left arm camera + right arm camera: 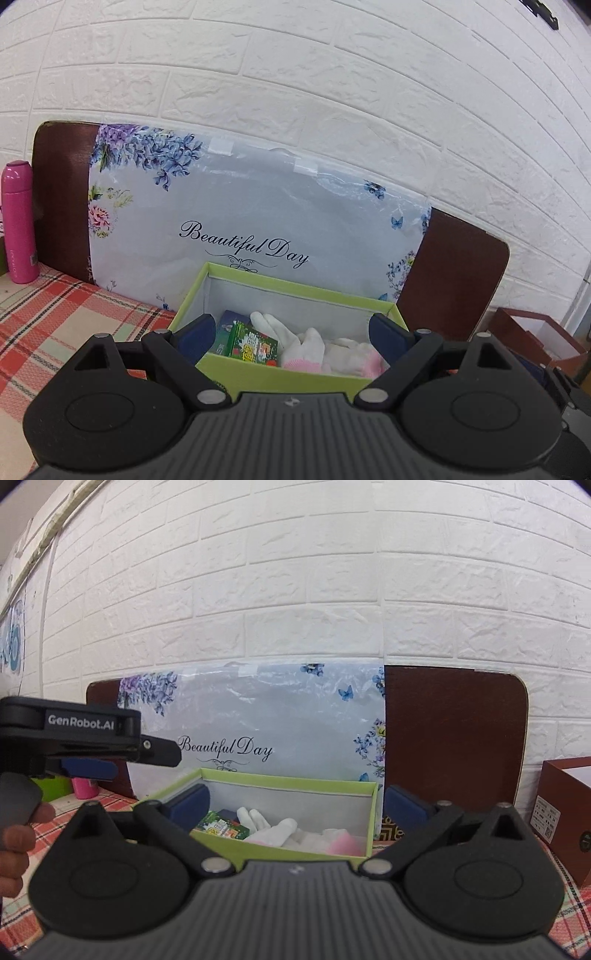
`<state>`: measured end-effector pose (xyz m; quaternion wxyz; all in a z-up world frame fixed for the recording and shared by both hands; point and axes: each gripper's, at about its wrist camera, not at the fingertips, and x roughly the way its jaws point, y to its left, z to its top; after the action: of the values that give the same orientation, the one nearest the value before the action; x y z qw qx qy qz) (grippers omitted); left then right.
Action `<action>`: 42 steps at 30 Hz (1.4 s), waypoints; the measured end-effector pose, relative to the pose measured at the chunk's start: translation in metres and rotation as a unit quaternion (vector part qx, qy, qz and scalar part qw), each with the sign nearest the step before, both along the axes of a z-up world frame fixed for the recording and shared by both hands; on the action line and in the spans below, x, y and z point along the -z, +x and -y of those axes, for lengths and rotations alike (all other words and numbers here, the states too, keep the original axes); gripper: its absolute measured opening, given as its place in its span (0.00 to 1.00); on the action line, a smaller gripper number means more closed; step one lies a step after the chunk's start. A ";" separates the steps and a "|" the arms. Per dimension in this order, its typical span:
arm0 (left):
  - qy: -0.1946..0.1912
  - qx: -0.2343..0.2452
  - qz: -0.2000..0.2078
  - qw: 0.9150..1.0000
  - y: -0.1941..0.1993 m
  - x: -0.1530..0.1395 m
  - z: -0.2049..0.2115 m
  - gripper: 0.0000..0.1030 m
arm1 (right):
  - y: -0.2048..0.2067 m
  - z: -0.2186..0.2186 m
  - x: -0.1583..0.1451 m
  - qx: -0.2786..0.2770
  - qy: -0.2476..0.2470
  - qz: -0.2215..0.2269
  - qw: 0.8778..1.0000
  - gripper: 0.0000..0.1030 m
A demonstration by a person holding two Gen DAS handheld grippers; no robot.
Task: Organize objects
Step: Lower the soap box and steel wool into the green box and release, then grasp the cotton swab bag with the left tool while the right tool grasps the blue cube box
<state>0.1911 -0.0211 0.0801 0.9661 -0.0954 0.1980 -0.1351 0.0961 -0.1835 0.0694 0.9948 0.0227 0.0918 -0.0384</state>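
Note:
A lime-green open box (277, 376) stands on the plaid cloth against a floral board. Inside lie a small green carton (251, 345) and white gloves with pink cuffs (310, 350). My left gripper (293, 332) is open just in front of the box, its blue pads wide apart with nothing between them. In the right wrist view the same box (288, 781) shows the carton (221, 827) and gloves (280, 830). My right gripper (295, 805) is open and empty before it. The left gripper (140, 760) reaches in from the left, held by a hand (14, 834).
A floral "Beautiful Day" board (258, 221) leans on the white brick wall behind the box. A pink bottle (18, 221) stands at far left. A reddish-brown box (565, 812) sits at the right. Plaid tablecloth (55, 332) covers the table.

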 end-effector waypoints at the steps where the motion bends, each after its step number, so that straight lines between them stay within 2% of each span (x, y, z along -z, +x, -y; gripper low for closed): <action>1: 0.009 0.001 -0.003 1.000 -0.008 -0.001 0.002 0.90 | -0.007 -0.001 -0.002 0.000 0.000 0.002 1.000 1.00; 11: 0.038 0.021 -0.007 0.999 -0.073 0.000 0.007 0.90 | -0.073 -0.017 0.000 -0.016 0.009 0.008 1.000 1.00; 16: 0.034 0.022 -0.015 0.999 -0.097 0.011 -0.001 0.90 | -0.097 -0.018 0.017 -0.010 0.034 -0.004 0.999 1.00; 20: 0.018 0.016 -0.041 0.999 -0.110 0.032 -0.014 0.90 | -0.114 -0.016 0.041 0.001 0.060 -0.028 0.998 1.00; 32: 0.020 -0.028 -0.124 0.992 -0.131 0.100 -0.044 0.90 | -0.130 -0.025 0.096 0.009 0.091 -0.113 0.989 1.00; 39: 0.040 -0.048 -0.127 0.990 -0.135 0.114 -0.058 0.90 | -0.129 -0.029 0.104 0.005 0.092 -0.130 0.987 1.00; 42: 0.031 -0.046 -0.133 0.989 -0.127 0.116 -0.061 0.90 | -0.128 -0.029 0.104 0.007 0.093 -0.133 0.987 1.00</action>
<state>0.0643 0.0395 -0.0357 0.9388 -0.0916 0.3247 -0.0702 -0.0317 -0.1547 -0.0350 0.9669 0.1108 0.2266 -0.0389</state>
